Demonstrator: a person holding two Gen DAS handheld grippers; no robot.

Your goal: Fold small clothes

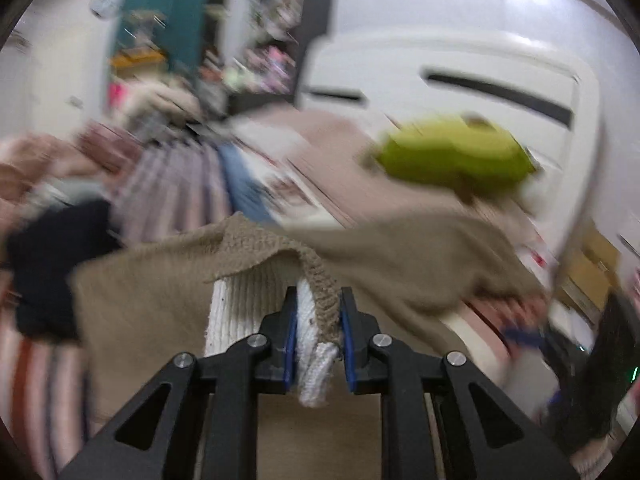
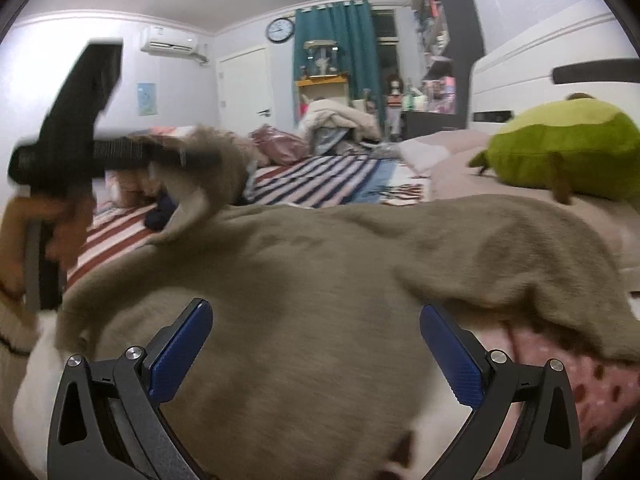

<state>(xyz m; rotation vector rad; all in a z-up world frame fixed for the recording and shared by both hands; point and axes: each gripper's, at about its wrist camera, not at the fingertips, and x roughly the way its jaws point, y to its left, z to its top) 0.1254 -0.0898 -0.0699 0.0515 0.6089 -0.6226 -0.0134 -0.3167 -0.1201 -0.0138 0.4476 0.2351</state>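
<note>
Left gripper (image 1: 319, 328) clamps sweater (image 1: 152, 304) edge, lifted off bed (image 2: 460, 176). Right gripper (image 2: 316, 340) fingers spread wide over sweater, gripping nothing.

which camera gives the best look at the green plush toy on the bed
The right wrist view. There the green plush toy sits sharp at the right edge, resting on the pink bedcover beyond the tan knit garment. The left wrist view shows the same toy only as a motion-smeared green blob.
</note>
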